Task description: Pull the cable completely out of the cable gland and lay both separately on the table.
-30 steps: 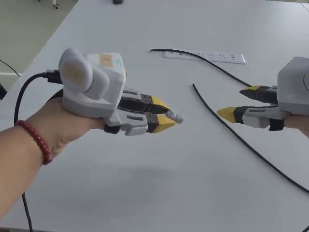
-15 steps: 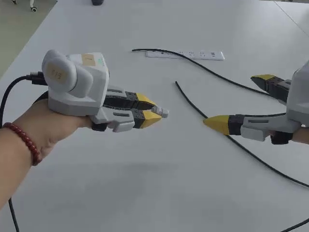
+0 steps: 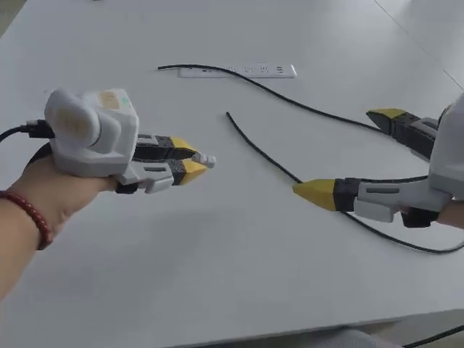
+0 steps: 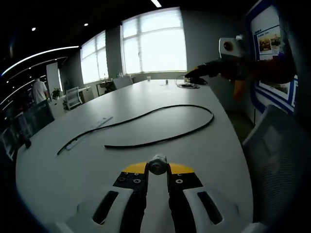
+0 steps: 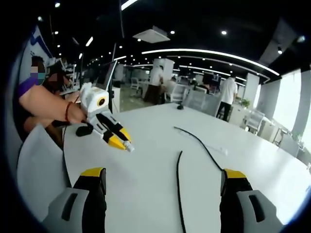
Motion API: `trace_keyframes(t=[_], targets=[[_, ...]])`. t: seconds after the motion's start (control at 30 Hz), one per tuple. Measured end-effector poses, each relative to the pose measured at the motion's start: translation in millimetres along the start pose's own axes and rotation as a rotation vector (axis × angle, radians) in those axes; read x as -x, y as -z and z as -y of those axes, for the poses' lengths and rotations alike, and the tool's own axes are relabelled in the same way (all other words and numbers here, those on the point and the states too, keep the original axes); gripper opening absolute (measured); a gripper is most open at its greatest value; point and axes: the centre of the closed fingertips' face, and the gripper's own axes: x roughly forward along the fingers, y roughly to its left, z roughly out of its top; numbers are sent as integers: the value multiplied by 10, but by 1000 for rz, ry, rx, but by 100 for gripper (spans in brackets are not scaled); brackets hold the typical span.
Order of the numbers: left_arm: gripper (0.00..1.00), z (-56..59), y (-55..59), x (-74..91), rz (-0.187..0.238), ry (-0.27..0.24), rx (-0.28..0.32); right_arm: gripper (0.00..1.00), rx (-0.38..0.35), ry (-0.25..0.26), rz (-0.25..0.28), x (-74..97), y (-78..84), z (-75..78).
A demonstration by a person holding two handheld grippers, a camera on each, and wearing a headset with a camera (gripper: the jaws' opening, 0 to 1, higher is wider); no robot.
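My left gripper (image 3: 194, 162) hovers over the white table's left side, shut on a small grey cable gland (image 3: 207, 160) that sticks out past its yellow tips. The left gripper view has the gland (image 4: 157, 164) pinched between the jaws. A loose black cable (image 3: 261, 146) lies on the table, free of the gland, running from the middle toward the right edge. My right gripper (image 3: 346, 154) hangs over that cable with its jaws spread wide and nothing between them. In the right gripper view the cable (image 5: 178, 184) lies between the jaws and the left gripper (image 5: 121, 141) holds the gland.
A white power strip (image 3: 239, 71) lies at the back of the table (image 3: 217, 275), its own black cord (image 3: 304, 107) curving to the right. People stand among the desks far behind. The table's front edge is close.
The right gripper's jaws have spread from a narrow gap to wide open. The head camera has shifted, sliding the whole scene left. The left gripper still holds the gland.
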Motion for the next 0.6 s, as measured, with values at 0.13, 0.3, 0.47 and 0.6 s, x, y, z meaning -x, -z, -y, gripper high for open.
trace_keyframes(t=[0.13, 0.3, 0.47, 0.6], targets=[[16, -72, 125, -187, -29, -32, -5, 99, 0, 27, -2, 114, 26, 50], [16, -151, 311, -358, -78, -75, -1, 99, -10, 64, -14, 223, 78, 149], [16, -170, 491, -453, -131, -100, 7, 99, -16, 77, -28, 278, 112, 198], [16, -157, 598, -483, -155, -105, 24, 99, -23, 80, -36, 304, 131, 230]])
